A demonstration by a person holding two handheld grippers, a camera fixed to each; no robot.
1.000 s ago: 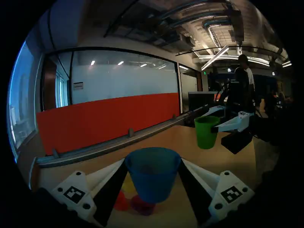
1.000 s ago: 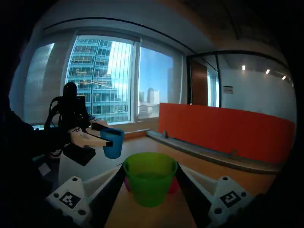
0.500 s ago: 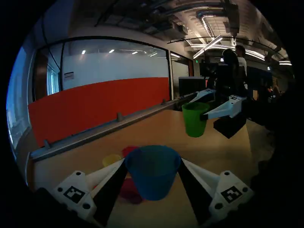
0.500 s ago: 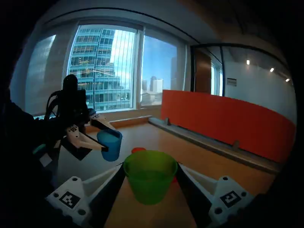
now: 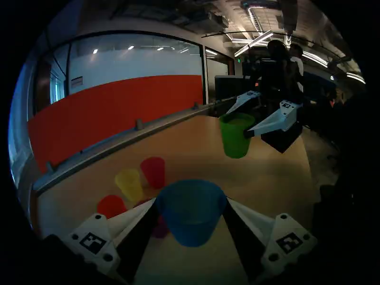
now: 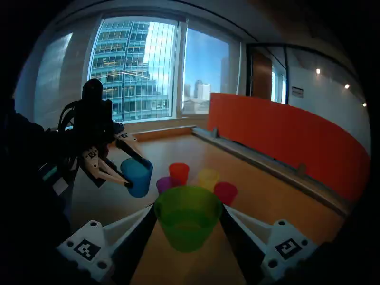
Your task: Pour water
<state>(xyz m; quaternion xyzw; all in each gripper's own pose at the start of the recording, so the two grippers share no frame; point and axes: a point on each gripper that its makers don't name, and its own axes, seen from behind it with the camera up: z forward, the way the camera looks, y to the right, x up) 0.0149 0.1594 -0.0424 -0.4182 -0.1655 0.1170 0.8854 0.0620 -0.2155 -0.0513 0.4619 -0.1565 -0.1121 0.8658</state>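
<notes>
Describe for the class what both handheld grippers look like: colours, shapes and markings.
The left gripper and right gripper look alike: two white, wedge-shaped fingers tapering forward, with black inner faces. Each finger carries a square black-and-white marker near its base. Seen from across, a dark boxy body sits behind the fingers.

No legible text, coded square markers [image 5: 92,242] on the left tool [image 5: 191,204] without characters; wall sign [image 5: 76,81] too blurred to read
</notes>
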